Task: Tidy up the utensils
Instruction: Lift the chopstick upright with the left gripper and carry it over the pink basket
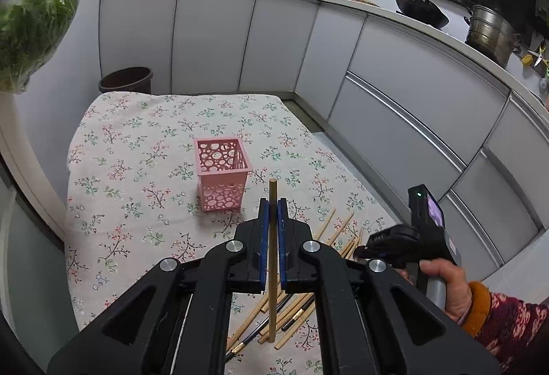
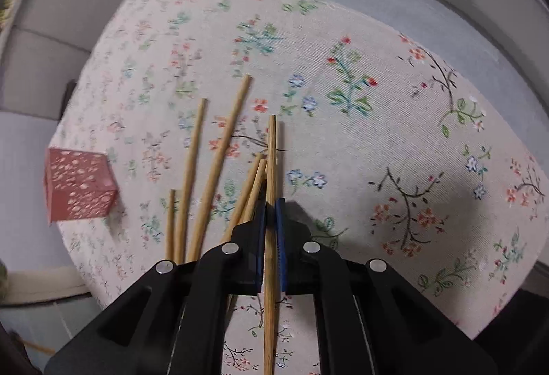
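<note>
The desk point(image 1: 137, 148) is the largest thing here, draped in a pale cloth printed with small flowers and twigs, and grey cabinet fronts point(image 1: 212, 35) curve around behind it under a white counter that bears a dark wok point(image 1: 420, 6) and a steel pot point(image 1: 490, 31). A dark bin point(image 1: 126, 79) stands on the floor beyond the desk's far edge, and a clear bag of greens point(image 1: 31, 31) hangs at the left of the view.

Near the middle of the desk stands the pink basket point(image 1: 221, 174), upright, its walls pierced with round holes; what shows of its inside is bare.

The loose chopsticks point(image 2: 219, 165) lie on the cloth in an untidy fan, well apart from the basket; some dark-handled ones among them show only in the left wrist view.

The left gripper point(image 1: 273, 203) is clamped shut on a single bamboo chopstick point(image 1: 272, 306) raised off the cloth, its tip sticking out past the blue pads. The right gripper point(image 2: 271, 206), held in a hand point(image 1: 446, 285) with an orange cuff, points steeply down with its jaws pinched on another chopstick point(image 2: 271, 148) at the edge of the pile.

The right wrist view is blurred, so whether that stick still touches the cloth cannot be told.
</note>
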The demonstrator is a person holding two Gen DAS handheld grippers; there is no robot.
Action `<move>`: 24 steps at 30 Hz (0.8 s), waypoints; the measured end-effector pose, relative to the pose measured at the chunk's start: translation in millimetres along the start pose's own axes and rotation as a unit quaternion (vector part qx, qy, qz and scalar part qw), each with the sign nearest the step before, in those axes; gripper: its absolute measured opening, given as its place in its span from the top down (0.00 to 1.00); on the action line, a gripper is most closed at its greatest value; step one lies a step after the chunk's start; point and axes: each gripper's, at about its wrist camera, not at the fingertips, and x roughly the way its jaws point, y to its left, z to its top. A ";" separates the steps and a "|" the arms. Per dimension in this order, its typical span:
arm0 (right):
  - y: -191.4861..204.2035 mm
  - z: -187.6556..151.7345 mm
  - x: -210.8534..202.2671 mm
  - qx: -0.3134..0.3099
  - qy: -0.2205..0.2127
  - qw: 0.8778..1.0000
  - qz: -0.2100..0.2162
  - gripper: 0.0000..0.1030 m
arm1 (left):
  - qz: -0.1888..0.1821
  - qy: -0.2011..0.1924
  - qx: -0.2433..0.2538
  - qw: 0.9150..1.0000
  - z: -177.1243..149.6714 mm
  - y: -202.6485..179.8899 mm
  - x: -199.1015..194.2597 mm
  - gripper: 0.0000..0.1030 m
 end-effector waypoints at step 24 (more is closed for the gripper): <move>71.0 -3.4 -195.8 -0.201 -0.243 0.935 0.161 0.94 | 0.052 -0.092 -0.009 0.994 78.5 -29.9 -31.0 0.96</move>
